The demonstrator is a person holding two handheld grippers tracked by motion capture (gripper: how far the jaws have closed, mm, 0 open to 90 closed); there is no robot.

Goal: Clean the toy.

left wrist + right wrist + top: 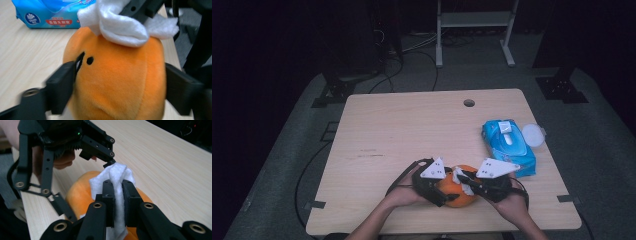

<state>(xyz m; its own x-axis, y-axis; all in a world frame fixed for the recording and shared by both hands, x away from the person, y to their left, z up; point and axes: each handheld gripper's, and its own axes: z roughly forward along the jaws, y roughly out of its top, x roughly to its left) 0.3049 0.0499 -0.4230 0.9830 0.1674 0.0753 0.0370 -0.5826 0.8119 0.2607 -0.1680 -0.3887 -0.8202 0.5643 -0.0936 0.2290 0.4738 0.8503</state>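
At lower centre we clamp the plush (457, 192) in the left gripper (120, 82) while the right gripper (117, 195) pinches the wipe (116, 178) on top, so next comes steady rubbing.

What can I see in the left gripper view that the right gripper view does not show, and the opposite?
The left gripper view gives the face side of the orange plush toy, with a small black eye, and the blue wet-wipe pack lying behind it on the table. The left gripper has a jaw at each side of the toy.

The right gripper view gives the right gripper shut on the white wipe, which stands folded between its jaws, and a hand behind the left gripper.

Both show the toy, the wipe on top of it, and the wooden table.
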